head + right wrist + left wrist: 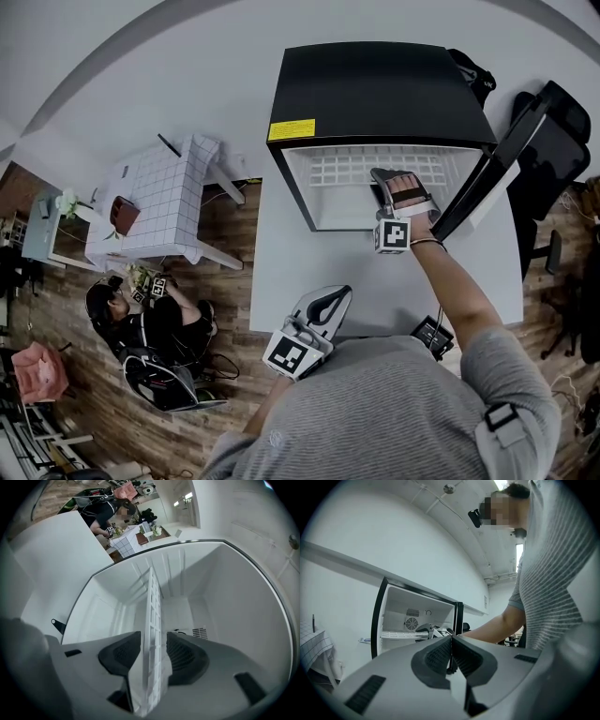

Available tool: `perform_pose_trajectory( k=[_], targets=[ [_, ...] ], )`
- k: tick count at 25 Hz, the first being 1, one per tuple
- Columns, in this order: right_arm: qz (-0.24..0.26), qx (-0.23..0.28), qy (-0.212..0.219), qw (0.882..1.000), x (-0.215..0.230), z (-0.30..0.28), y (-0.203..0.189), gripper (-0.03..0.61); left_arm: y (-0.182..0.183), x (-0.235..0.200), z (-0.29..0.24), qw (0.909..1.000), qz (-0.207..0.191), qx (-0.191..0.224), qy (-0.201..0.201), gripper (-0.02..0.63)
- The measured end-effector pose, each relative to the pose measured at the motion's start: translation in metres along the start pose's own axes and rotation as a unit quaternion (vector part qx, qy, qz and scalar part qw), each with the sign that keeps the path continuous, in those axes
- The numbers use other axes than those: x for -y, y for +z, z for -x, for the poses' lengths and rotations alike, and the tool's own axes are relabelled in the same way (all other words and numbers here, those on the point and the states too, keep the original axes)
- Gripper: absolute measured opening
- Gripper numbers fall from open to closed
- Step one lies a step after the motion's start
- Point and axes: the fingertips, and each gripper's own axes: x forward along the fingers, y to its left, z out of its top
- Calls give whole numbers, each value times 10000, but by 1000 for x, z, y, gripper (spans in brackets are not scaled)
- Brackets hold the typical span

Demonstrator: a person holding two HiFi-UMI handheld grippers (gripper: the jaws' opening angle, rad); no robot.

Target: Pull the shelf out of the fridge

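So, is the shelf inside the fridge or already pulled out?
Inside. The white wire shelf sits in the fridge cavity; the right tool has open jaws that straddle its front edge.

Nothing legible could be read anywhere. A yellow label [292, 129] sat on the black top of the fridge [375, 89], at its 7 o'clock corner in the head view, its print too small to make out. The cube [292, 354] on the left claw [336, 296] and the cube [392, 235] on the right claw [384, 174] bore only black-and-white square markers, no letters.
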Motion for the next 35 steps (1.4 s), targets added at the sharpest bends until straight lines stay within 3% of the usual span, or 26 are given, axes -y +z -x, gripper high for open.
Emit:
perform_pose_trajectory(
  k=[23, 35],
  targets=[
    [12, -477, 205, 9987, -12, -41, -16, 163, -6, -20, -3, 9995, -140, 17, -265, 11],
    [229, -552, -68, 9982, -5, -58, -19, 154, -9, -35, 6, 9998, -133, 2, -168, 12]
  ],
)
